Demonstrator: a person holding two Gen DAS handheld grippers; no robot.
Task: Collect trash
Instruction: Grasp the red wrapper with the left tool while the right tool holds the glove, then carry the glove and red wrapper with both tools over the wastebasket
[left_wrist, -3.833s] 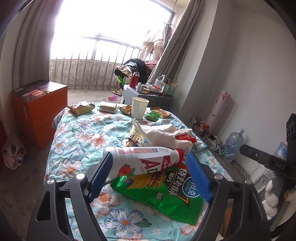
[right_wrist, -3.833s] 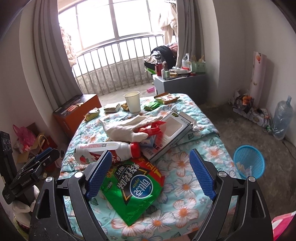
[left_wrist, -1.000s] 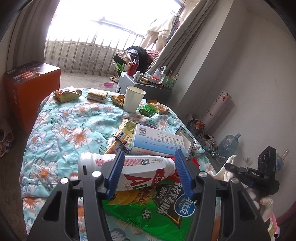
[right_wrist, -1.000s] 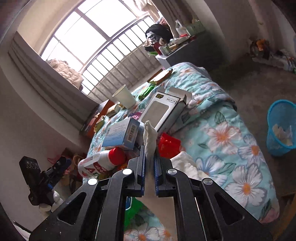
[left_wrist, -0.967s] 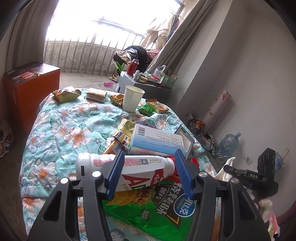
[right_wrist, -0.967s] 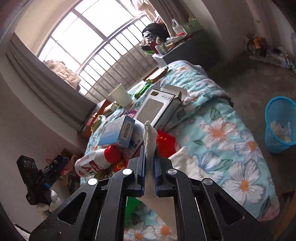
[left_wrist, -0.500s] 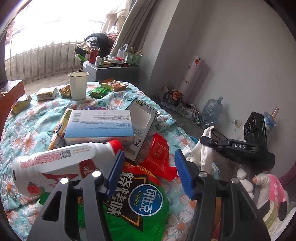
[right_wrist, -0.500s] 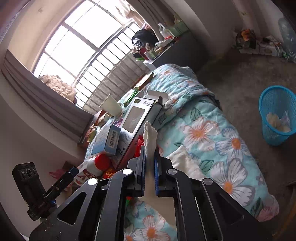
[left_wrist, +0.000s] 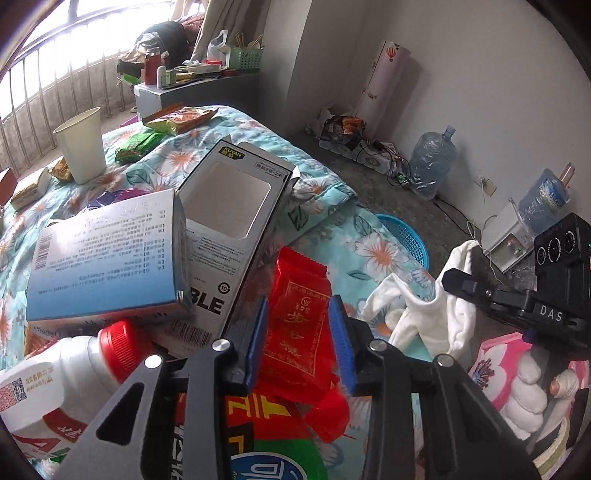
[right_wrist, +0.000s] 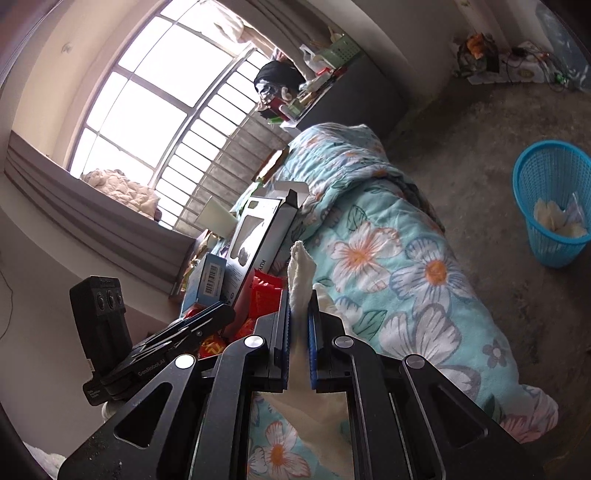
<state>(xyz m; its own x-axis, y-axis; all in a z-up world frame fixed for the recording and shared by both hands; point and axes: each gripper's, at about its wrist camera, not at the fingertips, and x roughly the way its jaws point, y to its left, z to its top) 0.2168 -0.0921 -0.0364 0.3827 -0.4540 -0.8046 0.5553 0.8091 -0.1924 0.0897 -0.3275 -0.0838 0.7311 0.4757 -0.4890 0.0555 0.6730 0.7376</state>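
Observation:
A red snack packet lies on the flowered bedspread, on top of a green snack bag. My left gripper points down over it with its jaws closing. The packet sits between the blue pads, which stand at its edges without visibly squeezing it. My right gripper is shut on a white glove. In the left wrist view the white glove hangs from the right gripper off the bed's right edge. A blue waste basket stands on the floor, with some scraps in it.
A white bottle with a red cap, a blue-white box and a black windowed box crowd the bed left of the packet. A paper cup and several wrappers lie farther back. Only the basket's rim shows past the bed edge.
My left gripper swung right from the bottle to the red packet, dipped toward it and narrowed its jaws. The right gripper, still gripping the glove, moved a little lower beside the bed.

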